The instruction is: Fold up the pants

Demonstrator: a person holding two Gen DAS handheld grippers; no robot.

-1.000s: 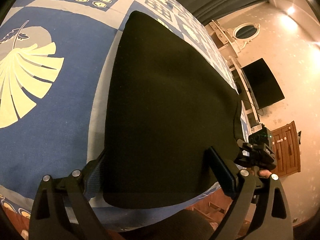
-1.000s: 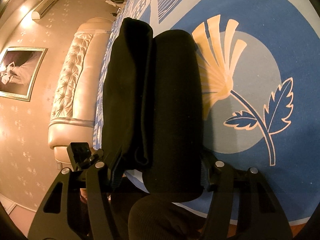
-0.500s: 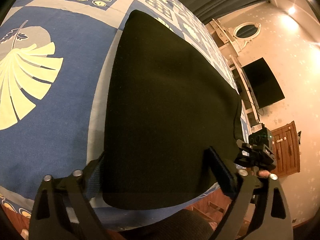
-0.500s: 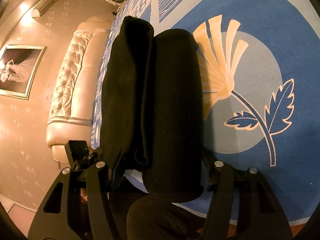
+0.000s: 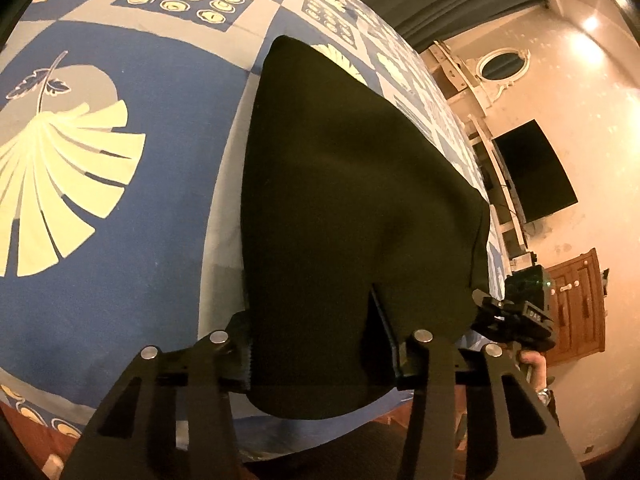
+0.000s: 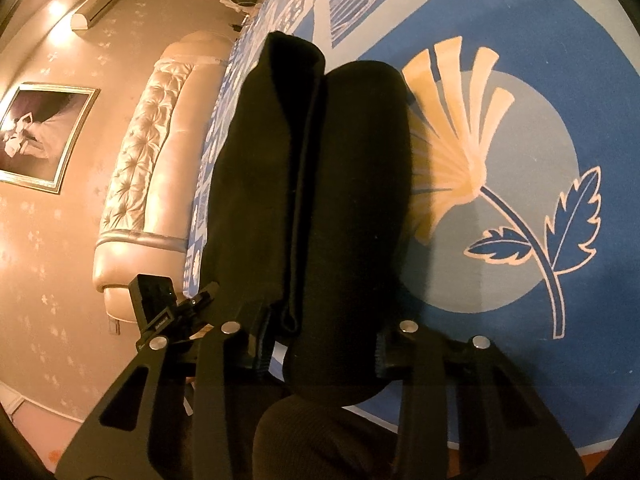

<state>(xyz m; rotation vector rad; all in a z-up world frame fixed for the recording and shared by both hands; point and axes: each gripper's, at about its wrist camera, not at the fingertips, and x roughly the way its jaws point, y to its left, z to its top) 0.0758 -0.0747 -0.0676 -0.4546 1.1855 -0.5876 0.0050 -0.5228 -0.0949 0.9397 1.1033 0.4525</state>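
Now both claws, left & right, closing on black pants atop blue bedspread; headboard beside.

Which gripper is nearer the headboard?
Left. The left gripper is at the pants' edge toward the headboard; the right gripper is at the edge farther off. Both are closing with pants between their jaws.

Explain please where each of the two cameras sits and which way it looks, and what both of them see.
Left wrist: on the left gripper, facing forward and down over the black pants on the blue bedspread; its closing jaws bunch the near edge; the right gripper and a hand show.
Right wrist: on the right gripper, facing along the pants toward a cream headboard; its jaws are closing around the cloth; the left gripper shows.
Shared: pants, bedspread, each other's gripper.
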